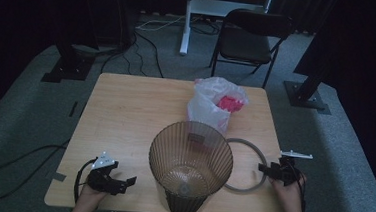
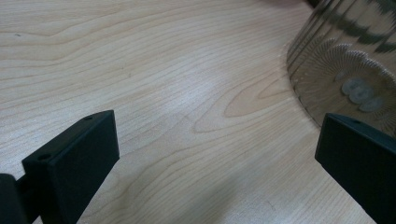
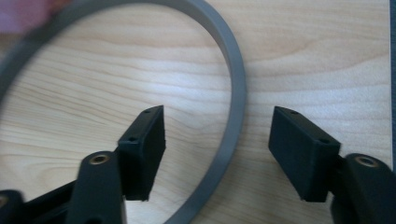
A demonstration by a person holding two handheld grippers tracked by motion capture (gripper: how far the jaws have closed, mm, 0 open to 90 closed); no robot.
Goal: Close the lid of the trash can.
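High view: one bin [image 1: 190,169], one ring [image 1: 252,165], perhaps one bag [image 1: 215,104]; both grippers' jaws apart.

left gripper [image 1: 129,181]: jaws standing wide apart, nothing between them, pointing right
left hand [image 1: 91,192]: gripping it from below
right gripper [image 1: 263,167]: jaws spread apart, pointing left
right hand [image 1: 288,192]: holding it, forearm entering from bottom edge
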